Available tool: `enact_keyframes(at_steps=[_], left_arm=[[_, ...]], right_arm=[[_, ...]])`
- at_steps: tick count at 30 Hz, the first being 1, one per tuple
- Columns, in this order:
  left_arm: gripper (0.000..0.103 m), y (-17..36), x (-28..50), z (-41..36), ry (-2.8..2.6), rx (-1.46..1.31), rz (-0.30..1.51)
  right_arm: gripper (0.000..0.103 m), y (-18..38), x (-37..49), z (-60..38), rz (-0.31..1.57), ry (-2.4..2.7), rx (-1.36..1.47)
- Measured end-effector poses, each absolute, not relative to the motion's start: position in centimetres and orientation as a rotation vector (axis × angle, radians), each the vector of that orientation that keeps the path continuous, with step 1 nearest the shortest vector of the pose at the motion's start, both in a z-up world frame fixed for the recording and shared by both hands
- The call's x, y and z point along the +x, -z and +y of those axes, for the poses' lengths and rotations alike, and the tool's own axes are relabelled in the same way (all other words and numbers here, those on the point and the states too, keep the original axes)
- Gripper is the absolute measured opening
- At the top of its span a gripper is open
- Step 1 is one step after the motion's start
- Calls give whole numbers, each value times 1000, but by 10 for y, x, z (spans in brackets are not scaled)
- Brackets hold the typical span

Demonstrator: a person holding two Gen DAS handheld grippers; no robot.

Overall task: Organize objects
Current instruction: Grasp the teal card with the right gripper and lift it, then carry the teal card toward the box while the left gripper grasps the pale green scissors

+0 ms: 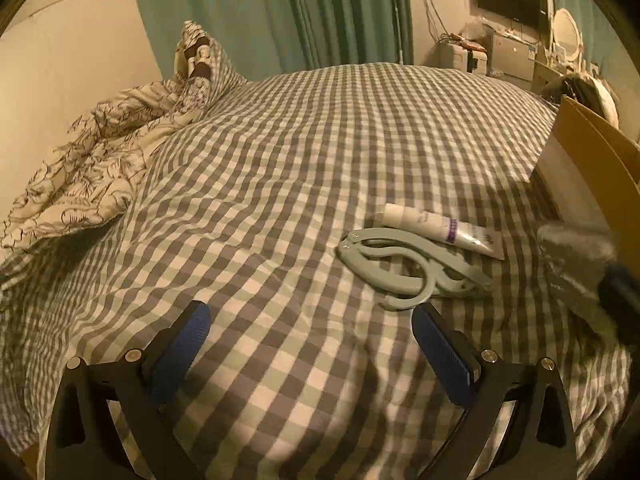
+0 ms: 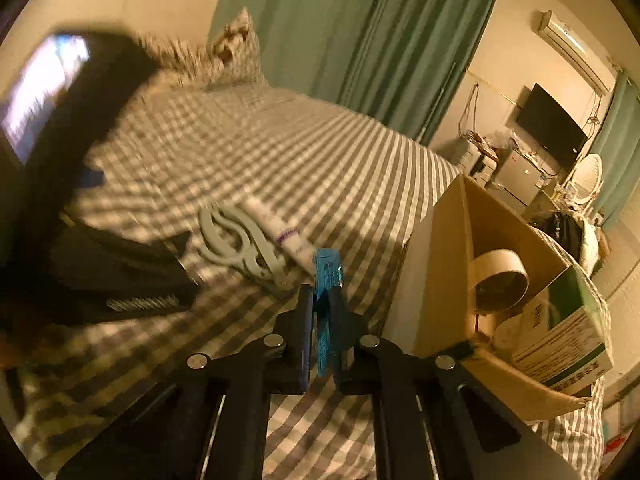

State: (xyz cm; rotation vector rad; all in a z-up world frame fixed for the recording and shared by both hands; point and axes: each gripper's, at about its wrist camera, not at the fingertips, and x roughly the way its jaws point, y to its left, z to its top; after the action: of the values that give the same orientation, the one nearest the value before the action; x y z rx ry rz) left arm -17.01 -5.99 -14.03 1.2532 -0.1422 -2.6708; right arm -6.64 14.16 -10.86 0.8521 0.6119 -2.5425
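Pale green scissors (image 1: 404,264) lie on the checked bedspread (image 1: 280,168), with a white tube with a purple band (image 1: 440,230) just behind them. My left gripper (image 1: 310,320) is open and empty, low over the bed, its right finger just in front of the scissors' handle. My right gripper (image 2: 320,300) is shut on a thin blue packet (image 2: 327,276), held above the bed, left of an open cardboard box (image 2: 448,248). The scissors (image 2: 236,244) and tube (image 2: 280,232) lie just ahead of it.
The box holds a roll of tape (image 2: 500,280) and a green-and-white carton (image 2: 568,336). A crumpled patterned quilt (image 1: 92,160) lies at the bed's far left. The other gripper's blurred black body (image 2: 80,200) fills the right wrist view's left side. Green curtains (image 1: 280,12) hang behind the bed.
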Motion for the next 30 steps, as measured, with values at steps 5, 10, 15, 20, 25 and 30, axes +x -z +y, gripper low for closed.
enact_keyframes(at_steps=[5, 10, 15, 20, 25, 30], left_arm=[[103, 131, -179, -46, 2741, 1279, -113], [103, 141, -200, -32, 2756, 1356, -17], [103, 173, -225, -33, 2652, 1411, 150], [103, 188, -247, -24, 2640, 1417, 129], [103, 206, -258, -16, 2621, 1441, 86], [74, 198, -243, -21, 2684, 1490, 144]], right_arm=[[7, 71, -62, 163, 476, 2542, 792], [7, 43, -71, 178, 344, 2545, 767], [7, 44, -83, 180, 329, 2558, 790], [7, 52, -90, 181, 341, 2550, 825], [7, 59, -98, 182, 360, 2551, 833], [7, 64, -97, 184, 363, 2554, 859]])
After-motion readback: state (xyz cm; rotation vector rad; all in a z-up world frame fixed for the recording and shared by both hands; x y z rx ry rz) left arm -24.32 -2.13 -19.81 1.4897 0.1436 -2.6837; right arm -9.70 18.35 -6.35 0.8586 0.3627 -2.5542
